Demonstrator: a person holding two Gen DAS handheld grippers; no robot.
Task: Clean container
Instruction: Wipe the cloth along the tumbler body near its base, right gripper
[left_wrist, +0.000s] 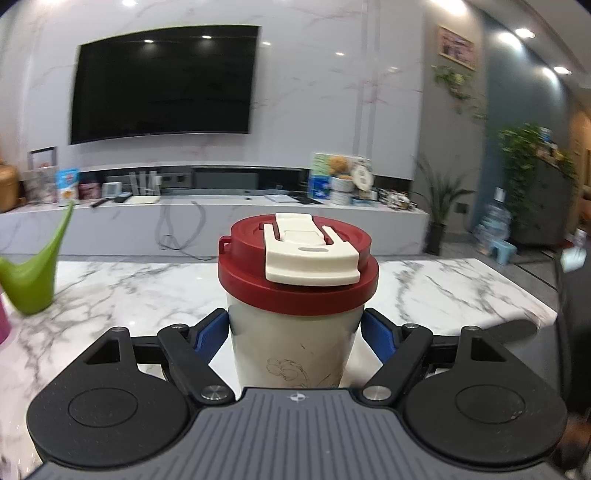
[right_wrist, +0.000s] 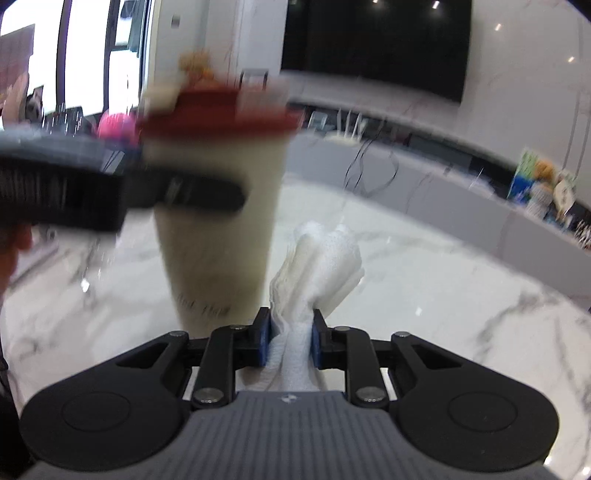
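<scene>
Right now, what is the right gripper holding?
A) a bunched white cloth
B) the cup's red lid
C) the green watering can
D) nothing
A: in the right wrist view, the right gripper is shut on a bunched white cloth, just beside the cream cup that the left gripper holds.

Bright, even indoor light from ceiling spotlights — they show as white dots on the dark television (left_wrist: 164, 83) and as small glints on the glossy table (left_wrist: 461, 291). The left wrist view is mostly sharp, softening at the bowed edges. The right wrist view is smeared — the cup (right_wrist: 218, 206) blurs heavily, the cloth (right_wrist: 317, 273) less so.
</scene>
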